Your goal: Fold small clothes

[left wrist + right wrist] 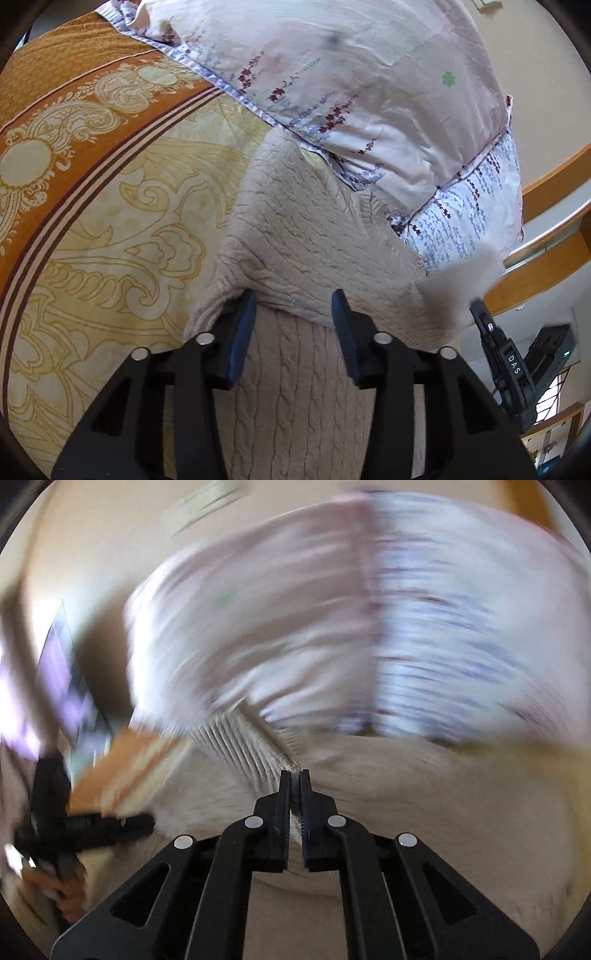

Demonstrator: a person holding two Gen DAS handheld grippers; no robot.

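A beige cable-knit sweater [306, 236] lies on the bed, partly folded over itself, its far end against the pillow. My left gripper [294, 306] is open, its blue-padded fingers [243, 325] straddling a fold of the sweater just above it. In the left wrist view the right gripper [480, 310] is at the right, pulling up a blurred piece of the knit. In the blurred right wrist view my right gripper [294, 775] is shut on the sweater's ribbed edge [258, 738], lifted off the bed.
A pink and lavender floral pillow [369, 92] lies at the head of the bed, touching the sweater. An orange and cream patterned bedspread [92, 184] covers the bed to the left. A wooden headboard [554, 173] is at the right.
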